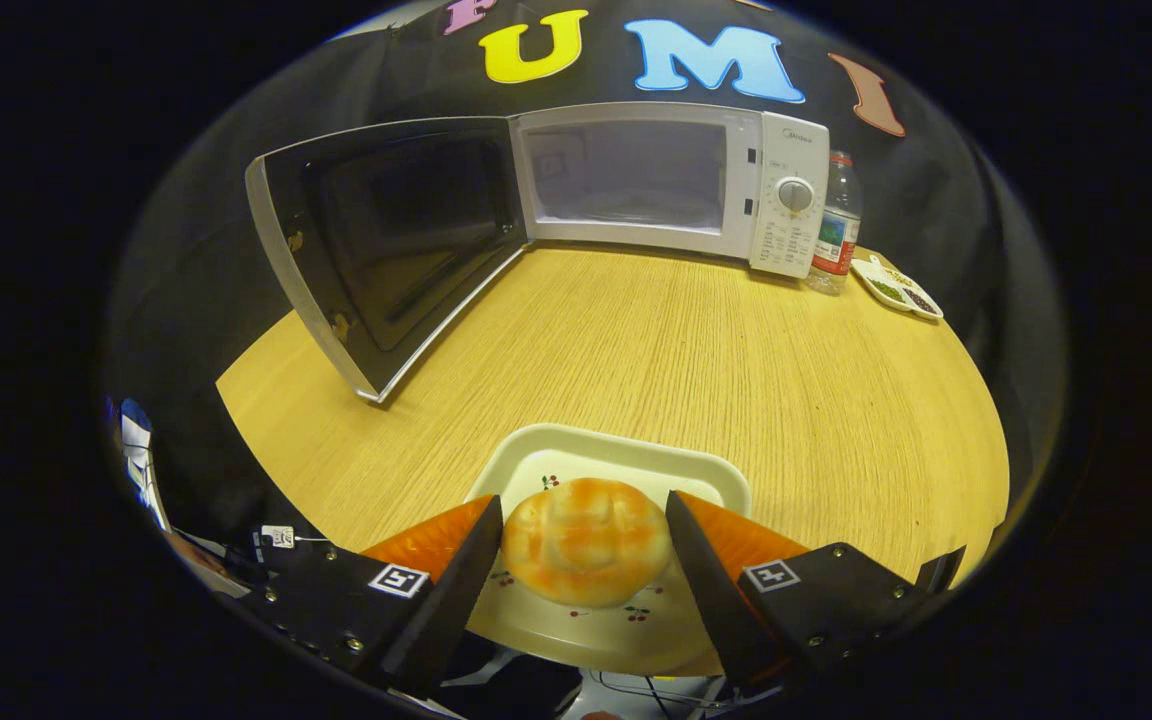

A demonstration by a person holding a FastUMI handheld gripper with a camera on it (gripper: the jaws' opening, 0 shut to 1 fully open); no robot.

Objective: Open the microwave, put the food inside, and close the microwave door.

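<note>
The bun (586, 541) lies on the plate (576, 455) at the near edge of the table (696, 350), and it sits right between the two fingers of the gripper (584, 545). The fingers stand apart, one on each side of the bun; the left one looks to be touching its side or next to it, while a thin gap seems to remain at the right, so the hold does not look closed yet. The bun is round and slightly wider across than deep, and its width runs from finger to finger, so a plain squeeze should take it. From the plate, the microwave (671, 185) stands straight ahead at the far side of the table, well apart, with bare table between. Its door (386, 250) is swung wide open to the left of the opening, and its near edge reaches toward the plate's side of the table. The inside looks empty. Just right of the microwave stands a water bottle (839, 225), and right of that a small divided dish (901, 290) holds dark and green bits.
</note>
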